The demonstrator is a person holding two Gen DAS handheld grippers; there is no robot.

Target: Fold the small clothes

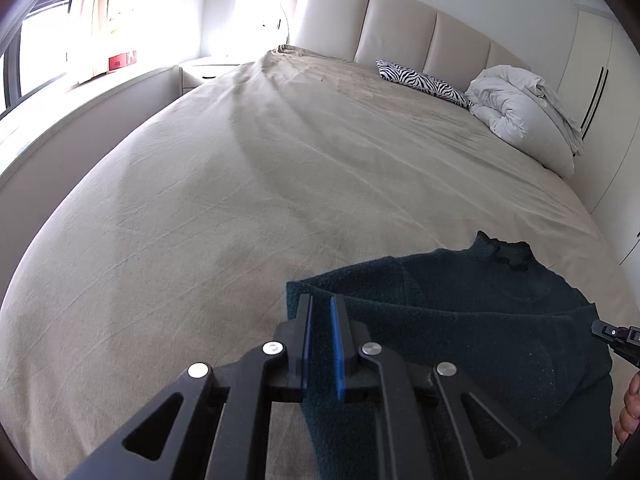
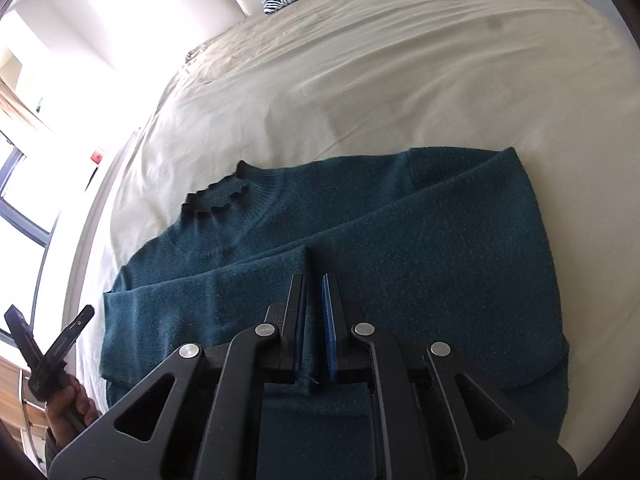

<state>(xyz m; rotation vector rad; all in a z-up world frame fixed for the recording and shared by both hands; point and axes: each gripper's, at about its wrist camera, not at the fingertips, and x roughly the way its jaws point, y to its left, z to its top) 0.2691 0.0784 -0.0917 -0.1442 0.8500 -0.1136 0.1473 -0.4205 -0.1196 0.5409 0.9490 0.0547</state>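
1 teal sweater (image 2: 400, 240), 2 grippers (left (image 1: 320, 308), right (image 2: 314, 284)), 1 bed (image 1: 240, 184), 1 zebra pillow (image 1: 424, 82), 1 white duvet (image 1: 520, 112), 1 red box (image 1: 120, 62).

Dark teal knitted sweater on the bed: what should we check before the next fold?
1. Dark teal knitted sweater lies flat on the beige bedsheet: ok.
2. Sleeve is folded across its front: ok.
3. Right gripper is shut on a pinch of the sweater: ok.
4. Left gripper is shut at the sweater's edge, but is it holding fabric: cannot tell.
5. Zebra-striped pillow is well away from the sweater: ok.
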